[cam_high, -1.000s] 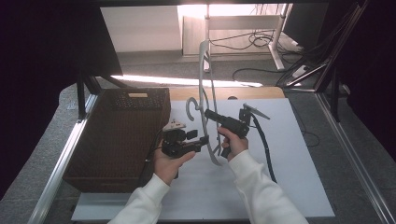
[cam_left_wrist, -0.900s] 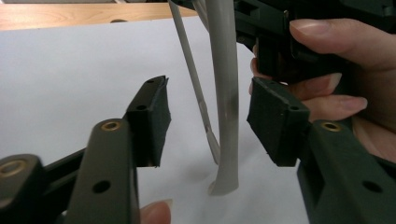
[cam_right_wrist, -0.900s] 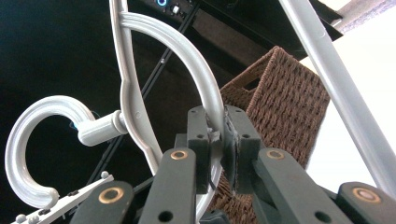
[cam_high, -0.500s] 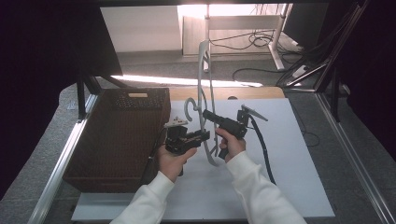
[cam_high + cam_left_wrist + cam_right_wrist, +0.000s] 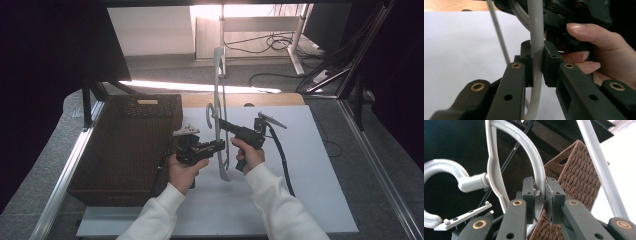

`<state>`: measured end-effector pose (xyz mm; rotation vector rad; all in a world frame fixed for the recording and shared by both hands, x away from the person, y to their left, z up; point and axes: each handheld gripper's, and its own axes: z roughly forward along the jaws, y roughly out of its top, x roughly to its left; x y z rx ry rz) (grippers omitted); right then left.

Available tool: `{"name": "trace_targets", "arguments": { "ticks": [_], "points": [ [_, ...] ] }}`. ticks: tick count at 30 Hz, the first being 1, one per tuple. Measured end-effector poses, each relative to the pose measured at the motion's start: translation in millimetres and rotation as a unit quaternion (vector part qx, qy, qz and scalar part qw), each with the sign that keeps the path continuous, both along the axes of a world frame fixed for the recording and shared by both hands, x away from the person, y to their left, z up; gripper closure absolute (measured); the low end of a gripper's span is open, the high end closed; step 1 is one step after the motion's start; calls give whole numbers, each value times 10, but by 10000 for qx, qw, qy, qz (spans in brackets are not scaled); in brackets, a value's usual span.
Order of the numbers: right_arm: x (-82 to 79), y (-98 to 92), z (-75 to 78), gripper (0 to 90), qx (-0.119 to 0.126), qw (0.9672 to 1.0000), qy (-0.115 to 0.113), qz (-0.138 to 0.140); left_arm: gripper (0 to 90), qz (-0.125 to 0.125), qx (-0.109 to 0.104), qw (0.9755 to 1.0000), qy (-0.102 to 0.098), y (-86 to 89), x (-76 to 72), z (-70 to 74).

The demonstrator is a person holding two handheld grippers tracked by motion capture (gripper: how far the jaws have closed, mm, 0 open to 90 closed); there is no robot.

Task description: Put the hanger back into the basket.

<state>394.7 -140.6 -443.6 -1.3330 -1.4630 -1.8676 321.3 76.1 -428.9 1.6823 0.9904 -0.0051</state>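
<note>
From the high view, a grey hanger (image 5: 218, 100) stands up on end over the white table (image 5: 310, 170), beside a brown basket (image 5: 125, 150). The left gripper (image 5: 220, 146) and right gripper (image 5: 221, 122) both hold it near its hook.

In the left gripper view, the fingers (image 5: 526, 60) pinch the hanger's grey bar (image 5: 536, 37), with a hand (image 5: 604, 60) close behind.

In the right gripper view, the fingers (image 5: 555, 195) pinch the hanger's curved part (image 5: 531, 150), by the hook (image 5: 441, 170).
</note>
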Motion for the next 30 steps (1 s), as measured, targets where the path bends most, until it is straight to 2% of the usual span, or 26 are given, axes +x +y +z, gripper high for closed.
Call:
{"name": "trace_targets", "arguments": {
  "ticks": [3, 8, 12, 16, 20, 24, 28, 30],
  "points": [
    [5, -22, -2, 762, -77, 10000, 17, 30, 821, -62, -24, 10000, -37, -4, 2, 6],
    [6, -44, 8, 739, -93, 9999, -80, 46, 822, -115, -84, 9999, -61, 9, 12, 21],
    [3, -50, 19, 656, -76, 9999, -127, 86, 823, -166, -113, 9998, -23, 23, 25, 20],
    [-13, -115, 41, 551, -395, 9989, -240, 53, 824, -196, -129, 9997, -19, 25, 28, 18],
    [-29, -250, 83, 485, -627, 9976, -295, -92, 824, -180, -204, 9996, -14, 49, 41, 27],
    [-38, -423, 108, 466, -965, 9945, -363, -197, 824, -190, -196, 9996, -40, 78, 40, 55],
    [-76, -593, 142, 445, -1184, 9917, -433, -243, 824, -214, -260, 9994, -11, 115, 32, 95],
    [-98, -661, 157, 438, -1218, 9912, -451, -245, 824, -261, -284, 9993, -12, 149, 17, 123]
  ]
}}
